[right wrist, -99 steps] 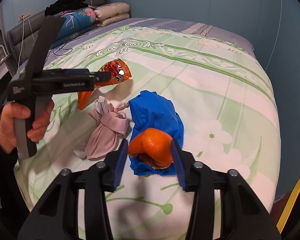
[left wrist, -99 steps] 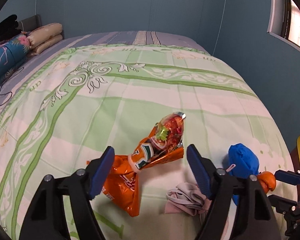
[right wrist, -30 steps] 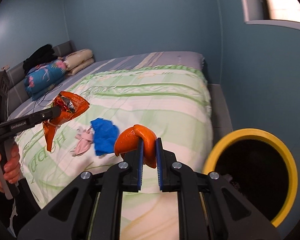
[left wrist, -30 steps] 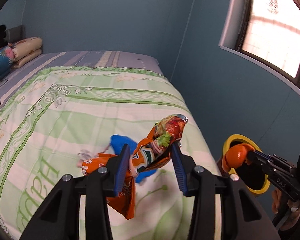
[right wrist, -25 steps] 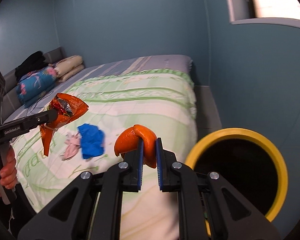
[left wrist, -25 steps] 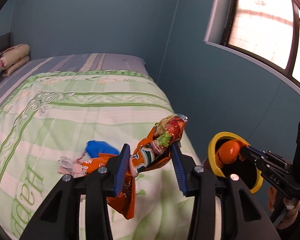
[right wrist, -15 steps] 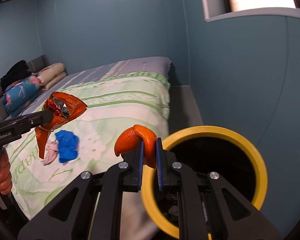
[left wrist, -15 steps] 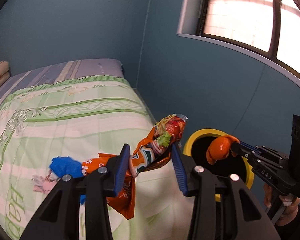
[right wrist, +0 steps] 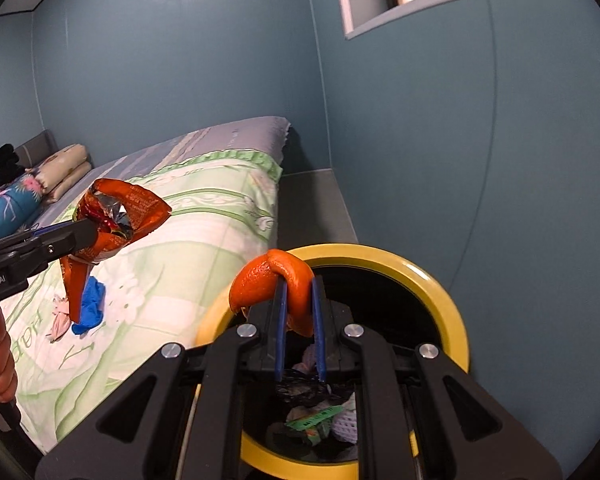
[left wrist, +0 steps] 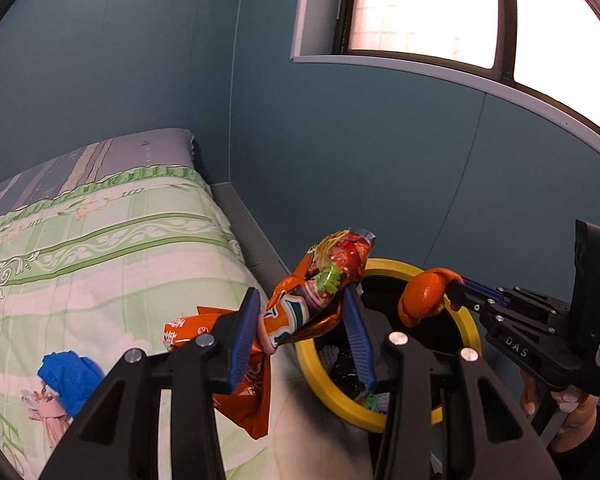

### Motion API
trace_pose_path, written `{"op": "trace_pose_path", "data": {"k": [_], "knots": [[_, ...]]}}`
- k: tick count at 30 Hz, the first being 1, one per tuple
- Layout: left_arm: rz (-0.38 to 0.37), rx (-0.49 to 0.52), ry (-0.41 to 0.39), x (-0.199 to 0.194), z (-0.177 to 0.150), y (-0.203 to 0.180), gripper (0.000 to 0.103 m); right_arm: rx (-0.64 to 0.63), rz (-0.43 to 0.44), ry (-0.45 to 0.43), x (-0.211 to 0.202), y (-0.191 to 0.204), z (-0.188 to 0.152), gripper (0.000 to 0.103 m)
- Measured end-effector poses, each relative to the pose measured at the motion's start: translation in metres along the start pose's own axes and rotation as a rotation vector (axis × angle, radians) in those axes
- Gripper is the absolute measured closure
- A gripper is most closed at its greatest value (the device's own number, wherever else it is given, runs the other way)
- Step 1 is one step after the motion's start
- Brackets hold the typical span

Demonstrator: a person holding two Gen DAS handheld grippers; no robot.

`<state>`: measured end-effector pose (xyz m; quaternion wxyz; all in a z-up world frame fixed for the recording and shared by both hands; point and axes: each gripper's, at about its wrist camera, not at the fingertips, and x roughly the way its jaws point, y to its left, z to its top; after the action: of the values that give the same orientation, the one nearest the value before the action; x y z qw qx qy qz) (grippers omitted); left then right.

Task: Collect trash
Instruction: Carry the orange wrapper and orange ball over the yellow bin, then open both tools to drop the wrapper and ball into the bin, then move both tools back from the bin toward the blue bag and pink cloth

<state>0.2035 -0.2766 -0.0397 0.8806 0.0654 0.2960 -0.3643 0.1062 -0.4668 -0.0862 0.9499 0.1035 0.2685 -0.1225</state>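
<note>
My left gripper (left wrist: 300,312) is shut on an orange snack wrapper (left wrist: 316,280) and holds it in the air at the near rim of the yellow-rimmed trash bin (left wrist: 470,320). My right gripper (right wrist: 298,292) is shut on an orange peel (right wrist: 272,276) and holds it over the bin's opening (right wrist: 440,284). The peel (left wrist: 424,292) and right gripper (left wrist: 460,292) show at the right of the left wrist view. The wrapper (right wrist: 116,216) and left gripper (right wrist: 88,232) show at the left of the right wrist view. Trash lies in the bin's bottom.
A blue rag (left wrist: 70,376) and a pink cloth (left wrist: 46,408) lie on the green-patterned bed (left wrist: 100,248), also seen in the right wrist view (right wrist: 90,304). Pillows (right wrist: 60,172) lie at the bed's head. Blue walls and a window (left wrist: 420,12) stand behind the bin.
Both grippers closed on their items, lifted them off the bed and swung right to the bin. The peel now hangs over the opening, the wrapper at its rim.
</note>
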Motion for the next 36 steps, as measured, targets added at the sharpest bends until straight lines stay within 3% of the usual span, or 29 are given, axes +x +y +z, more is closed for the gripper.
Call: {"op": "trace_pose_path", "data": {"k": [13, 23, 30, 32, 36], "knots": [[-0.055, 0.014, 0.017, 0.039, 0.003, -0.034, 0.063, 0.022, -0.065, 0.047, 0.014, -0.026, -0.011, 0.092], [-0.075, -0.018, 0.081, 0.076, -0.006, -0.037, 0.059, -0.01, -0.161, 0.09, 0.031, -0.03, -0.019, 0.091], [-0.051, -0.077, 0.092, 0.08, -0.011, -0.025, 0.021, -0.013, -0.199, 0.099, 0.04, -0.029, -0.015, 0.083], [-0.04, -0.098, 0.089, 0.079, -0.011, -0.019, 0.019, -0.006, -0.199, 0.09, 0.038, -0.029, -0.014, 0.067], [-0.028, -0.124, 0.088, 0.074, -0.011, -0.005, 0.018, 0.002, -0.195, 0.075, 0.033, -0.029, -0.012, 0.065]]}}
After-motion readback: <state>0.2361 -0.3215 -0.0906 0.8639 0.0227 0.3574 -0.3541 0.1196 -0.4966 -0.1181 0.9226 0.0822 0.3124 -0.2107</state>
